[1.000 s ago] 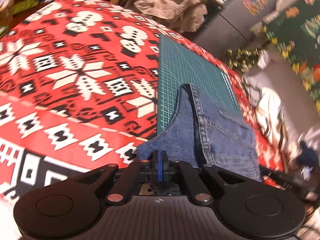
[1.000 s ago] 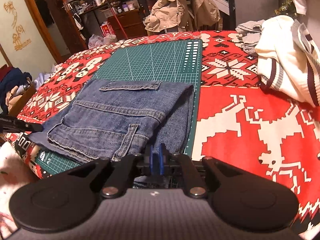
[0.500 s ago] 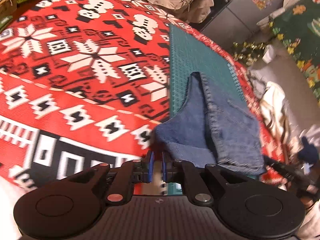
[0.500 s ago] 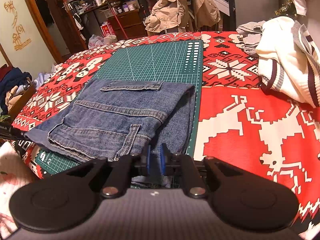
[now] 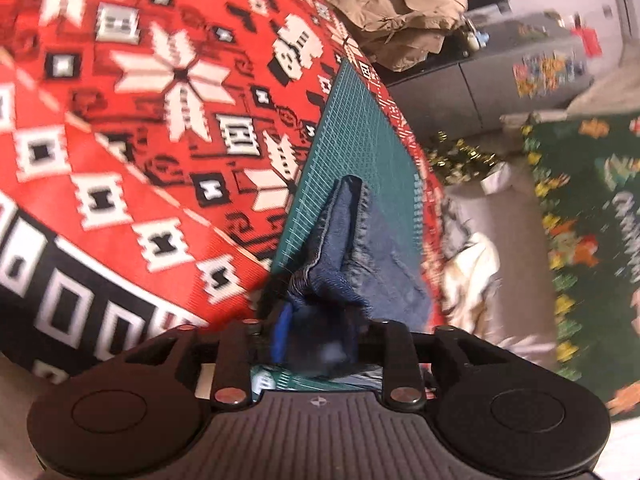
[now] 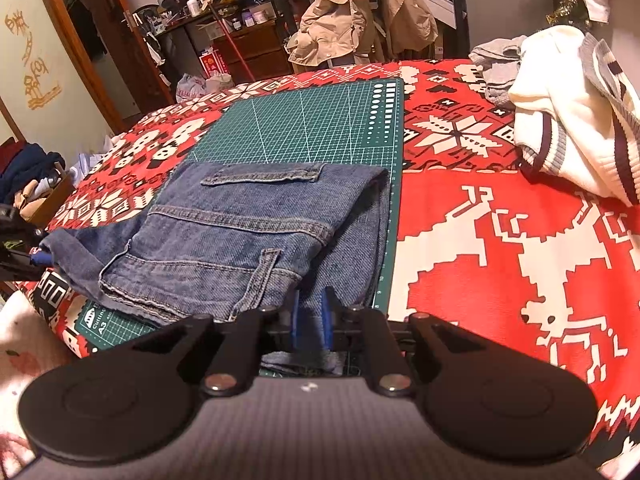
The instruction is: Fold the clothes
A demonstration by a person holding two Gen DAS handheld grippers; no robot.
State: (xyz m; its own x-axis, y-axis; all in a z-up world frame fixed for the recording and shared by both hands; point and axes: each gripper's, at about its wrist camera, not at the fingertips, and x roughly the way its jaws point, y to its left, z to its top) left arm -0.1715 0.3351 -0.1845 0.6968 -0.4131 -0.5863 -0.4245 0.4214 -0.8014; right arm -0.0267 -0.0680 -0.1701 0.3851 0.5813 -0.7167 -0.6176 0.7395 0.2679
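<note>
Reading "A3": cutting mat (image 6: 304,128) corner.

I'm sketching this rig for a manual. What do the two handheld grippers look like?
The two look alike. The left gripper and the right gripper each have a matte black ribbed body, two round black discs at the sides, angled black link arms with silver screws, and blue-padded jaws. No cables or sleeves show.
</note>
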